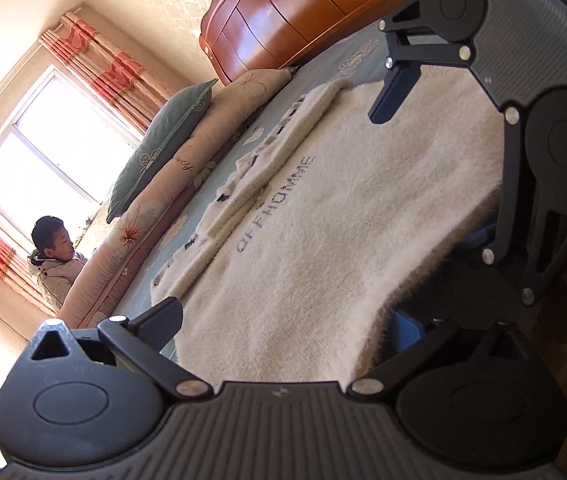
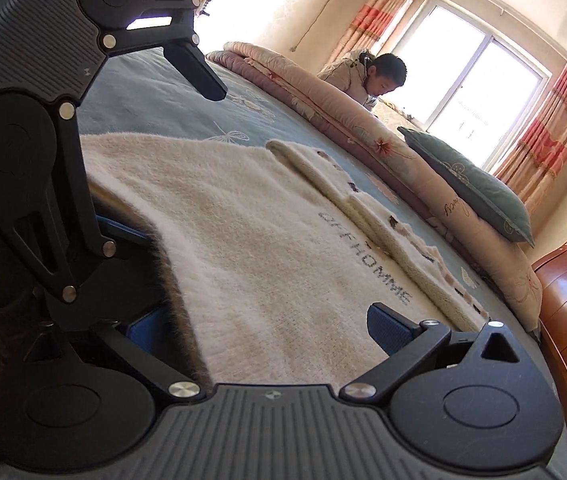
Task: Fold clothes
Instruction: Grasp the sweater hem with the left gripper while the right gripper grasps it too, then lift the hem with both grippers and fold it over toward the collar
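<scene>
Cream sweater (image 1: 323,240) on bed (image 2: 155,112) (teal cover), hem between both open jaws

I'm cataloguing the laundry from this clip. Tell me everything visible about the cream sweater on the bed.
The cream sweater is a fuzzy, long-napped knit with dark letters across it and small dark marks along its far side. It lies spread on the blue-grey bedspread, a sleeve folded in as a flat strip along its far side. Its near edge droops off the bed, across the open left gripper and right gripper, with one finger of each under the hem; whether they touch it is unclear.
</scene>
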